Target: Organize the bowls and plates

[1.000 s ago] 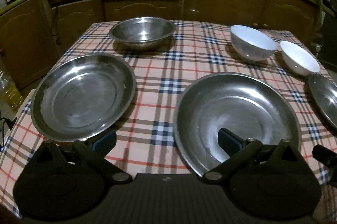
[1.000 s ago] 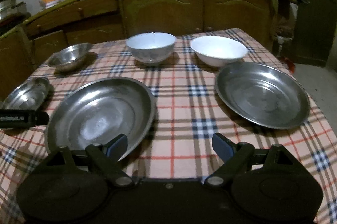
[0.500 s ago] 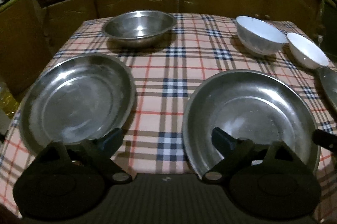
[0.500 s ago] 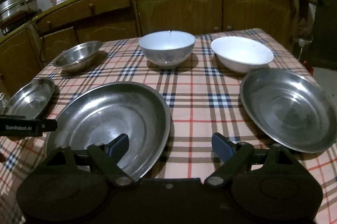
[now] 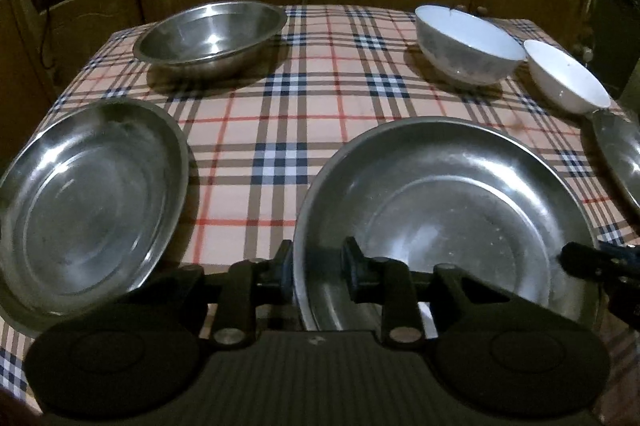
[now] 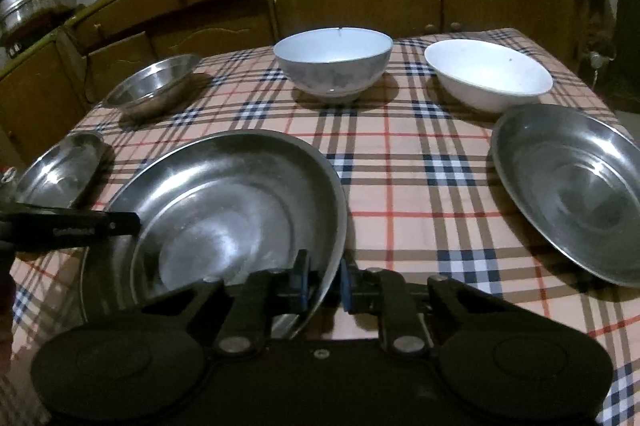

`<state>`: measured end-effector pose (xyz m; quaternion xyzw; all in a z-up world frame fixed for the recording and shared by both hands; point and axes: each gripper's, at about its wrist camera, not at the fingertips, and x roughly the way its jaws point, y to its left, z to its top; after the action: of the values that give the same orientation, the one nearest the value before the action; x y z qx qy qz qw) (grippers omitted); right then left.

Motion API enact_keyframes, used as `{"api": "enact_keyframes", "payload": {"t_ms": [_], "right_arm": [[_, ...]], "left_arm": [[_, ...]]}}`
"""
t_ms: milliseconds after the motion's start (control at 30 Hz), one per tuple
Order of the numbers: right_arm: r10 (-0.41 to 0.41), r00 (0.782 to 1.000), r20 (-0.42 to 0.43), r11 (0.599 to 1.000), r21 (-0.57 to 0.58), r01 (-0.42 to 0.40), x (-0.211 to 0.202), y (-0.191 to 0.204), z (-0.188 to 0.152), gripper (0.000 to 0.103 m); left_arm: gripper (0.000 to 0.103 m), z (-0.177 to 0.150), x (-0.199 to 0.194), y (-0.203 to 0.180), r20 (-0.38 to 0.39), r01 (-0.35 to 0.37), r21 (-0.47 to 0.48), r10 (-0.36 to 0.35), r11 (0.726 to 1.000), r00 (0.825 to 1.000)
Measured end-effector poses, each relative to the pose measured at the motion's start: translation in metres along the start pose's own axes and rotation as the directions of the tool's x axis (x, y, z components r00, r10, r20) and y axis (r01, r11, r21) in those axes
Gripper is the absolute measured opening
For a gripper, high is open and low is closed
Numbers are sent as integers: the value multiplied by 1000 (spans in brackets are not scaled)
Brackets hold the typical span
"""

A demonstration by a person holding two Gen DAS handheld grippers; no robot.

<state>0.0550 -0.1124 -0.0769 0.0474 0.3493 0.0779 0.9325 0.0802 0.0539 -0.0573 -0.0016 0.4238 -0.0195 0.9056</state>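
Plate (image 5: 460,194) rim behind hand-held gripper (image 5: 316,272)

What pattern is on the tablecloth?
The tablecloth is a peach plaid with navy, red and tan stripes; clearest in the right wrist view.

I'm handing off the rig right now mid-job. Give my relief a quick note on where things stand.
Left gripper: just closed on the middle steel plate's near-left rim.
Right gripper: just closed on the same plate's near-right rim.
On the table: left steel plate, right steel plate, steel bowl, patterned bowl, white bowl.
Done: nothing stacked.
Left: all stacking.
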Motion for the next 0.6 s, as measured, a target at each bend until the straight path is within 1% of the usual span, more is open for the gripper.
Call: {"api": "enact_keyframes", "payload": {"t_ms": [67,200,333,600], "right_arm": [[9,1000,-4,1000,13,-9,-2,-2,-1,20],[0,1000,26,1000,-6,0,-13,1,2,20],[4,999,54,1000,-18,-3,-27,3,7,20],[2,996,92,1000,-19,-1,-61,5,11,21]], "left_arm": [[26,1,-4,2,-6,-1,-5,1,1000,1000],[26,5,-16,-1,24,-23,8,23,1000,999],[26,7,-35,0,56,-12,-14,13,1000,998],[26,14,-70,-10,103,-10,-2,10,1000,995]]}}
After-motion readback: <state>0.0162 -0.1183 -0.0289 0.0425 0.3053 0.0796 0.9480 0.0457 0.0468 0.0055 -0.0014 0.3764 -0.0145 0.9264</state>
